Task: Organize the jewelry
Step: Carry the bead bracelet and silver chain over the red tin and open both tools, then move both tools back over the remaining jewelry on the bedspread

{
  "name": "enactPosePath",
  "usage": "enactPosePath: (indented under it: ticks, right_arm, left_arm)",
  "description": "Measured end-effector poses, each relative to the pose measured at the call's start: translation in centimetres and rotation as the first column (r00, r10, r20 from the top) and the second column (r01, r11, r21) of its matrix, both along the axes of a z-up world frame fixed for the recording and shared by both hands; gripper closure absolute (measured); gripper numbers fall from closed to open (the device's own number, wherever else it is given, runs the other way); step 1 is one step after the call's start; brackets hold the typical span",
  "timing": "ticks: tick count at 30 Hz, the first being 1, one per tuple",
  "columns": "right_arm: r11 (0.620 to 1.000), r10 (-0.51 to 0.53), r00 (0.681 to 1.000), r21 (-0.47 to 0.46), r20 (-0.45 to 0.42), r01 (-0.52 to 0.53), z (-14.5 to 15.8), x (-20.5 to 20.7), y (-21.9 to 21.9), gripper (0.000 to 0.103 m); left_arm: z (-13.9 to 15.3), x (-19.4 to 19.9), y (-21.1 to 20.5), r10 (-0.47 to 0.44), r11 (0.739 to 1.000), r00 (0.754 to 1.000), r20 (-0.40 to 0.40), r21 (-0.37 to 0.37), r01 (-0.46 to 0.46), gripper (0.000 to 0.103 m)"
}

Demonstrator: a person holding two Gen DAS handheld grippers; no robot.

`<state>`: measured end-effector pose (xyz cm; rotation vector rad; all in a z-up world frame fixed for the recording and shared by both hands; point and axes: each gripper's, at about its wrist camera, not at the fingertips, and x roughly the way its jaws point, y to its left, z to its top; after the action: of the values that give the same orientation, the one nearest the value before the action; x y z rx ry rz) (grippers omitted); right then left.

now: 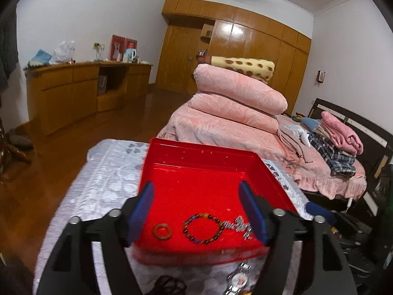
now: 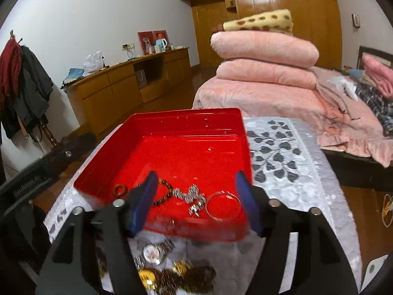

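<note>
I held both claws released: my left gripper (image 1: pixel 197 211) and right gripper (image 2: pixel 196 201) framed a glossy red plastic tray (image 2: pixel 186 127) at centre frame, holding a beaded bracelet (image 1: pixel 202 228), a wooden ring (image 1: pixel 162 231), and a thin silver bangle (image 2: pixel 223 205).

the left gripper (image 1: pixel 196 209) is showing black plastic linkage arms with cut-out slots, and round silver pins are glinting at the joints. its fingers (image 1: pixel 253 211) are wearing ribbed blue pads. the right gripper (image 2: pixel 196 199) is looking the same: matte black frame, silver pin heads, blue pads on its fingers (image 2: pixel 145 201). faint pale lettering is showing on a black part at left, too blurred to read.
</note>
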<state>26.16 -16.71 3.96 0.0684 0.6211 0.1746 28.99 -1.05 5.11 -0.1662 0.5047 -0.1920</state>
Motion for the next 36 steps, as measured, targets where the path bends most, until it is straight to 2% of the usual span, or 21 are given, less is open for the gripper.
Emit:
enactPosePath:
  ticks: [2, 5, 9, 13, 19, 28, 31, 36]
  right_arm:
    - [1.000, -0.007, 1.000, -0.021, 0.006, 0.007, -0.2, -1.6, -0.3, 0.025]
    - [0.999, -0.010, 1.000, -0.042, -0.005, 0.009, -0.8, -3.7, -0.6, 0.019]
    - [0.999, -0.006, 0.999, -0.053, -0.042, 0.004, -1.8, -6.3, -0.7, 0.014]
    - [0.997, -0.007, 0.998, -0.076, -0.066, 0.002, -2.6, -8.3, 0.0, 0.010]
    - [0.997, 0.049, 0.993, -0.061, -0.108, -0.055, -3.7, -10.5, 1.9, 0.010]
    - [0.994, 0.101, 0.979, -0.034, -0.175, -0.109, -5.6, -11.8, 3.9, 0.011]
    - [0.991, 0.121, 0.975, -0.028, -0.187, -0.128, -5.9, -11.9, 4.4, 0.028]
    - [0.988, 0.143, 0.968, -0.022, -0.209, -0.151, -6.3, -11.8, 5.4, 0.028]
  left_arm:
    - [0.1, -1.3, 0.5, 0.020, 0.999, 1.000, 0.013, 0.031, -0.020, 0.017]
    - [-0.2, -3.4, 1.4, 0.051, 0.996, 0.998, 0.024, 0.068, -0.052, 0.010]
    - [-0.9, -6.5, 2.5, 0.119, 0.982, 0.992, 0.033, 0.147, -0.122, 0.006]
    - [-2.0, -9.1, 3.0, 0.126, 0.975, 0.992, 0.003, 0.186, -0.124, 0.006]
    - [-3.8, -12.1, 3.6, 0.132, 0.973, 0.990, -0.049, 0.198, -0.120, 0.006]
    - [-6.2, -13.7, 4.7, 0.161, 0.961, 0.980, -0.117, 0.246, -0.129, 0.006]
    - [-6.6, -14.0, 5.2, 0.178, 0.957, 0.977, -0.114, 0.251, -0.145, 0.006]
    - [-6.7, -14.1, 5.5, 0.171, 0.960, 0.978, -0.118, 0.245, -0.139, 0.006]
